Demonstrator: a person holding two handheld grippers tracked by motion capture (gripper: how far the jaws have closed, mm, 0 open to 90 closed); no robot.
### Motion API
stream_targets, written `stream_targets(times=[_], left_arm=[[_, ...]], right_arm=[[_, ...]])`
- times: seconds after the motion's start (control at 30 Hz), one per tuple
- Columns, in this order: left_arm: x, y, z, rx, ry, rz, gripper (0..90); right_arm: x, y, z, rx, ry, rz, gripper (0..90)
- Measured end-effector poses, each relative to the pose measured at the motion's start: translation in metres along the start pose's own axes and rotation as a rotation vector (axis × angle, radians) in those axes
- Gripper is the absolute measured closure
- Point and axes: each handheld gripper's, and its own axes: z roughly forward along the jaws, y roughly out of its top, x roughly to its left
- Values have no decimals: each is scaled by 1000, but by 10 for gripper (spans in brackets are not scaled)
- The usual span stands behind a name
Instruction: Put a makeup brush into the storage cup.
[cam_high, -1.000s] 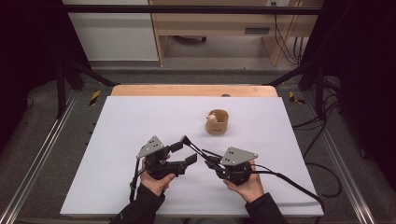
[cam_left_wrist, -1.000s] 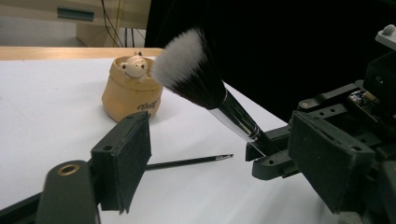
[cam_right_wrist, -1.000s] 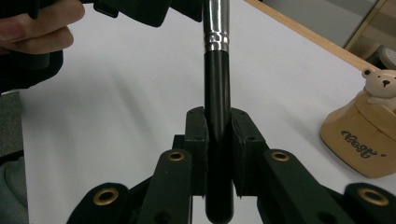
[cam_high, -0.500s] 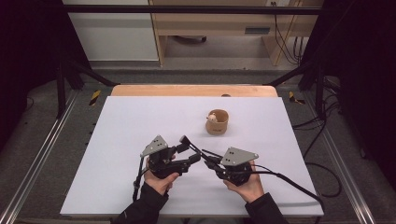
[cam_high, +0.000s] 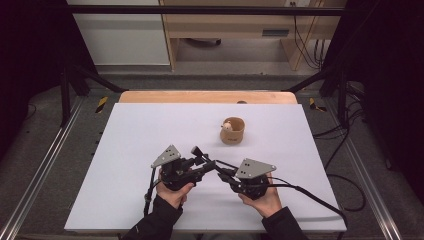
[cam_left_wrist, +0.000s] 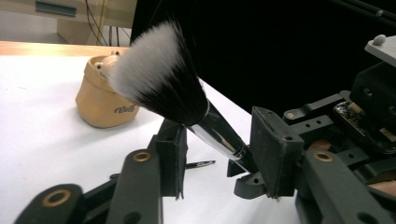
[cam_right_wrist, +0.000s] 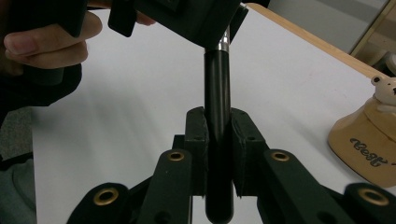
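Right hand-held gripper (cam_right_wrist: 218, 154) is clamped on the black cylindrical handle of a makeup brush (cam_right_wrist: 217, 116) with black, white-tipped bristles. Left hand-held gripper (cam_left_wrist: 219, 154) jaws have just been closing around the brush's silver ferrule; pads not yet touching. Brush is above the white tabletop (cam_high: 150, 130), near a tan ceramic cup (cam_high: 232, 131).

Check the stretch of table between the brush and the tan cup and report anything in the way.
Nothing visible stands between the brush and the tan cup; the white table there is bare. The right gripper clamps the handle, and the left gripper has been closing around the ferrule.
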Motion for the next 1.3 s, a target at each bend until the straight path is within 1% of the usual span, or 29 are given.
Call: stream_targets(times=[0.07,0.1,0.27,0.57,0.8,1.03,1.3], left_arm=[[0,0,0,1,0,0,592],[0,-1,0,-2,-2,-8,604],[1,-1,0,-8,-11,-27,621],[1,-2,-1,-11,-18,-39,636],[2,-3,-2,-22,-29,-63,666],[1,-3,-3,-26,-32,-64,689],[-1,-3,-3,-29,-39,-56,714]], right_arm=[[0,0,0,-2,0,2,791],[0,0,0,-3,0,2,792],[1,0,1,-8,2,3,792],[1,-1,2,-9,12,9,791],[1,-1,3,-10,23,14,791],[2,-2,5,-2,28,17,791],[2,-3,7,0,32,20,790]])
